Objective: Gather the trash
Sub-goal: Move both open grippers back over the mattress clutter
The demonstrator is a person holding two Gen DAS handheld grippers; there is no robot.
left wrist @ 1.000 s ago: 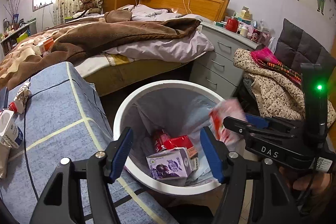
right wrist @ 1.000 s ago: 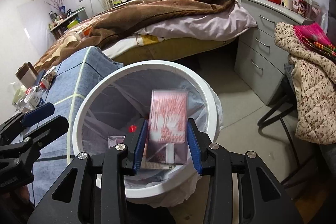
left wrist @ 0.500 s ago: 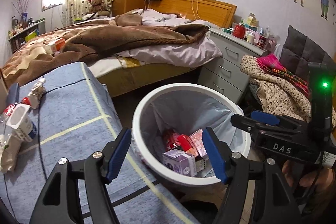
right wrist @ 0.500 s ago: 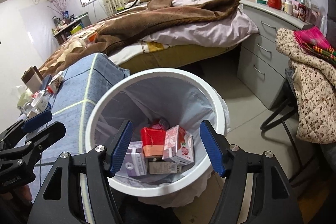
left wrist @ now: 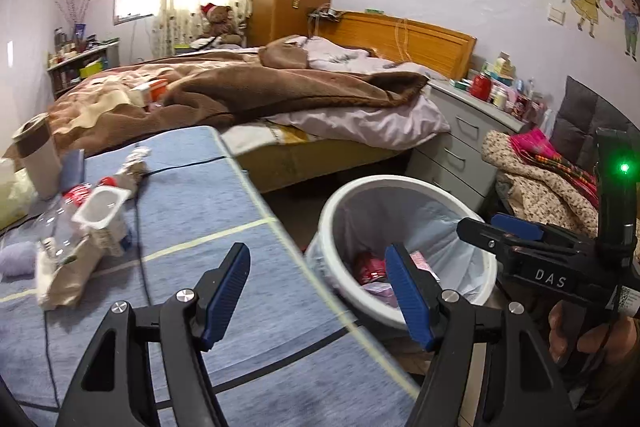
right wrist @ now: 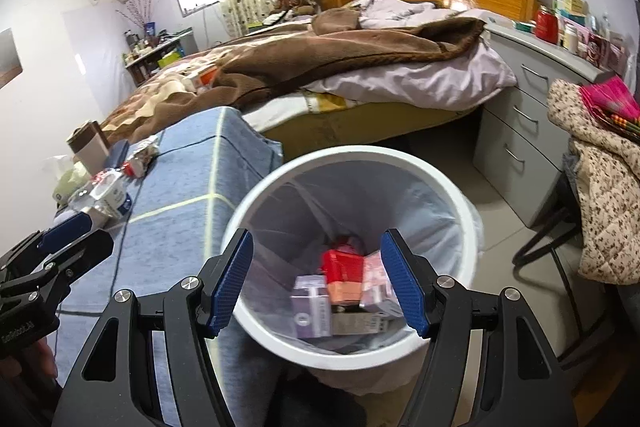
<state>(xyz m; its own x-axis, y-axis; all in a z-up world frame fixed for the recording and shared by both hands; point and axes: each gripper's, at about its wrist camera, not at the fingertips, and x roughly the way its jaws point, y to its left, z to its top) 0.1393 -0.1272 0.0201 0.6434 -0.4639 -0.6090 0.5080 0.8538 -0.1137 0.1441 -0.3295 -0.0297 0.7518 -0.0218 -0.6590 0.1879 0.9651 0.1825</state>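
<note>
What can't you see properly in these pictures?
- Bin, left wrist view: the left gripper's finger and the rim hide most of the trash.
- Cartons, right wrist view: blurred, labels unreadable.
- Trash pile on the blue cloth, left wrist view: blurred.
- Shelf clutter, right wrist view: too small.

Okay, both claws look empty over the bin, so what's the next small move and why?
Probably swing the left claw toward the white yogurt cup on the blue table. Both claws are open and empty, the right claw sits over the bin with cartons already inside, and trash remains on the table.
</note>
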